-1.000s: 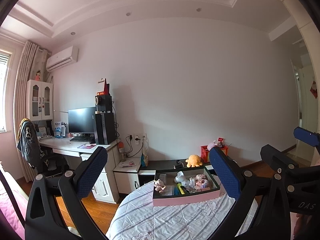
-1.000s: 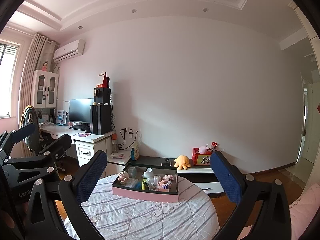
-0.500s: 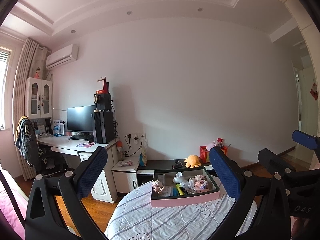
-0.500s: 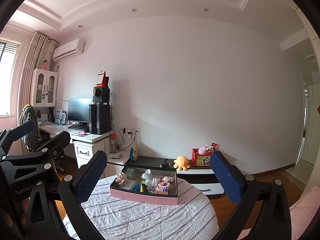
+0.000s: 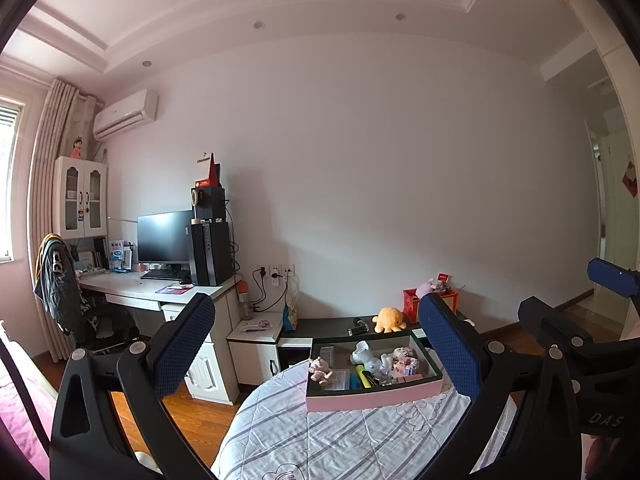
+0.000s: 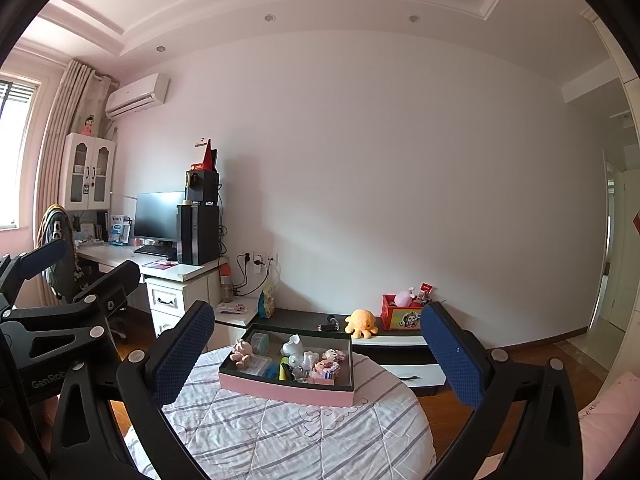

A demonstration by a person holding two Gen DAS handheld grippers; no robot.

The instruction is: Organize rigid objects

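We hold both grippers, left (image 5: pixel 316 344) and right (image 6: pixel 316 352), fingers wide apart, empty | we read "GenRob" and "DAS" on their frames | pink tray (image 6: pixel 280 388) of toys sits on quilted round table (image 6: pixel 288 432) | bedroom: desk (image 6: pixel 132 260), monitor (image 6: pixel 154 216).

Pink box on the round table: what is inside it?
The box holds a pink pig toy, a white figurine and other small toys. Its near wall hides whatever lies low in front.

Quilted striped cloth covers the round table (image 6: pixel 280 432); the pink tray (image 6: pixel 280 390) looks like matt card (dark inside); gripper pads (image 6: pixel 180 356) are dimpled blue rubber on matt black plastic; glossy wood floor (image 5: pixel 192 416)
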